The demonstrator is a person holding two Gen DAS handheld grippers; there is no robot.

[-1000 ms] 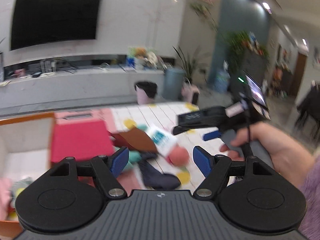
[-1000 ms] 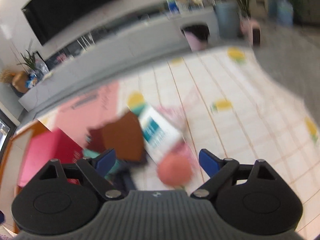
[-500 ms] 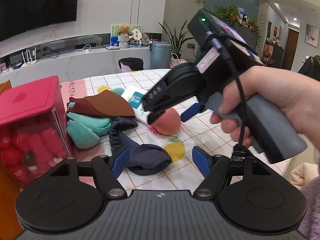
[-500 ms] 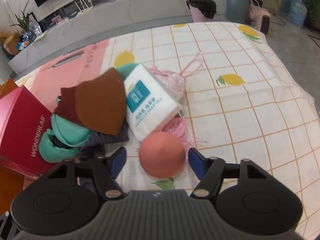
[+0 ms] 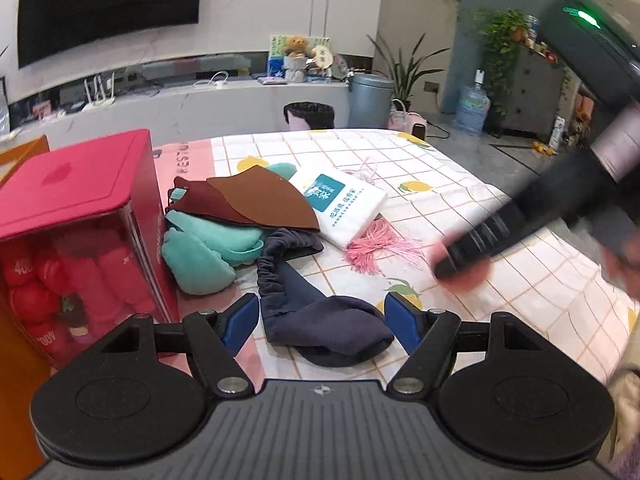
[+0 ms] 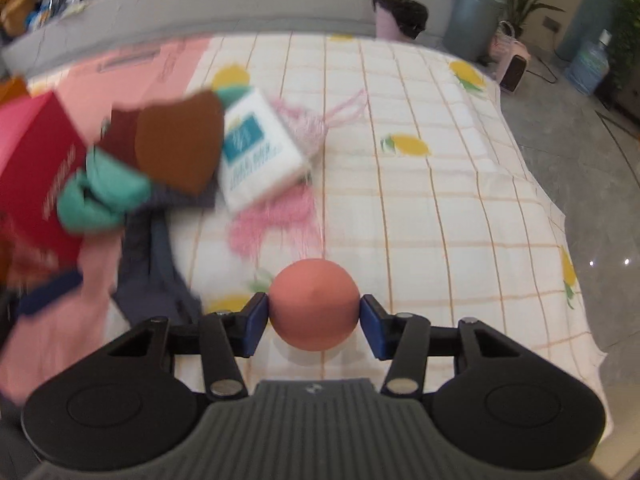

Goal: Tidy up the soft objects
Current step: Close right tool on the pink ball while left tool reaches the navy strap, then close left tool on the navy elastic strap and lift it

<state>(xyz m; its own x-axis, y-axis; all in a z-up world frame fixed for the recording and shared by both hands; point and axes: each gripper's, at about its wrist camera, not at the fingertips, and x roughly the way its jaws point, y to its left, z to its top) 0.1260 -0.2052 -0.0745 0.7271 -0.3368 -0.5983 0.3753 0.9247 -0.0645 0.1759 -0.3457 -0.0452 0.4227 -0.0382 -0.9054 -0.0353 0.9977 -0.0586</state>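
A salmon foam ball [image 6: 314, 304] sits between the blue pads of my right gripper [image 6: 314, 322]; its jaws are closing and both pads touch the ball's sides just above the checked tablecloth [image 6: 440, 208]. In the left wrist view that gripper [image 5: 480, 240] is a blurred dark shape at the right. My left gripper [image 5: 322, 320] stands open, low over a navy cloth [image 5: 328, 332]. Behind lie a teal sock [image 5: 204, 252], brown fabric pieces [image 5: 260, 204], a white tissue pack [image 5: 340, 204] and a pink tassel [image 5: 384, 248].
A red box with a clear front [image 5: 80, 220], full of red soft items, stands at the left beside an orange box [image 5: 20, 360]. The table's right edge [image 6: 560, 220] drops to a grey floor. A counter, bins and plants stand far behind.
The right gripper's pads have closed in onto the salmon ball, and it has swung to the right in the left view. The left gripper sank toward the navy cloth, then held still.
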